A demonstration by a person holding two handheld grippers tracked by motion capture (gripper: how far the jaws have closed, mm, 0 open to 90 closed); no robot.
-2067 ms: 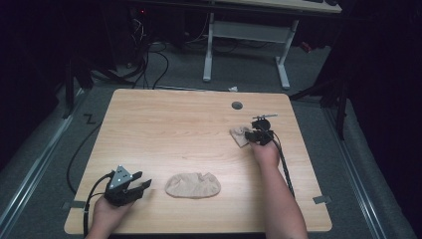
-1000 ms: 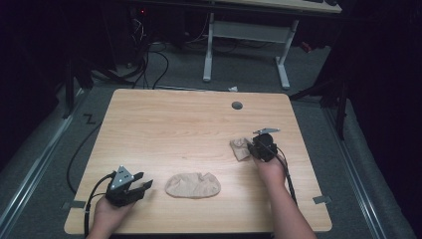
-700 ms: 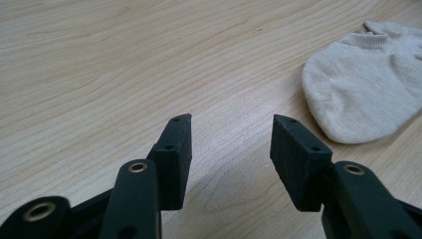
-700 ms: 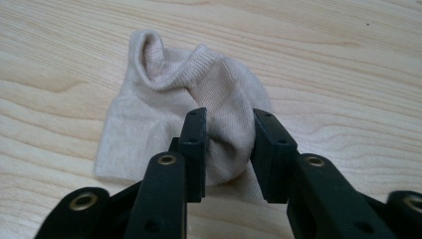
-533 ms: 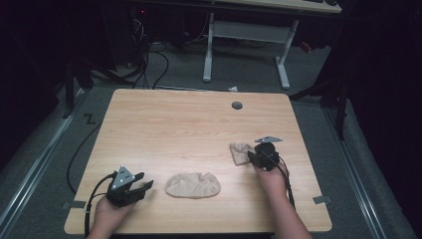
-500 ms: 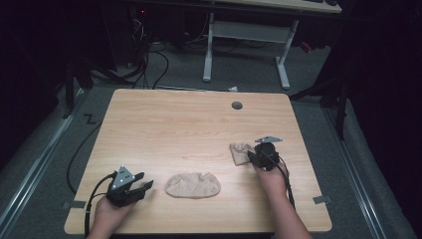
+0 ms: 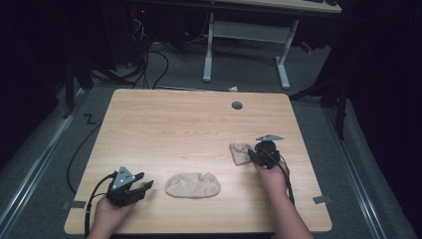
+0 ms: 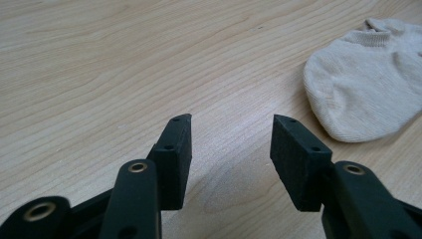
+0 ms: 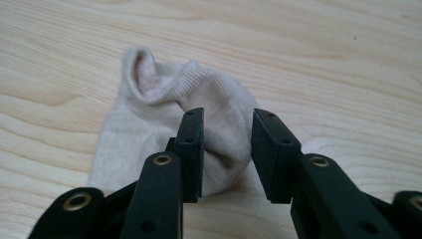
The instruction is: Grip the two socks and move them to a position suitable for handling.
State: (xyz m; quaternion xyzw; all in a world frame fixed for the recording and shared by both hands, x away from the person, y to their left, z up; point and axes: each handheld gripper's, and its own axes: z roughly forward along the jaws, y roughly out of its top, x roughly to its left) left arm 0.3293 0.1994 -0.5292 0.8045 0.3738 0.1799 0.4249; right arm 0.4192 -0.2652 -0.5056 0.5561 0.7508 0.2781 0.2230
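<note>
The person's left hand [image 7: 110, 214] is resting low at the near left corner of the table, holding the left gripper [image 7: 142, 187] level and pointing toward the right, its jaws standing well apart with nothing between them. The right forearm [image 7: 285, 211] is reaching forward along the right side, and the right hand [image 7: 268, 172] is holding the right gripper [image 7: 251, 156] angled to the left. Its jaws are closing around a bunched fold of the beige sock [image 9: 199, 119], pinching it from both sides.

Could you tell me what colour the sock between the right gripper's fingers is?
Plain beige sock, clearest in the right gripper view.
</note>
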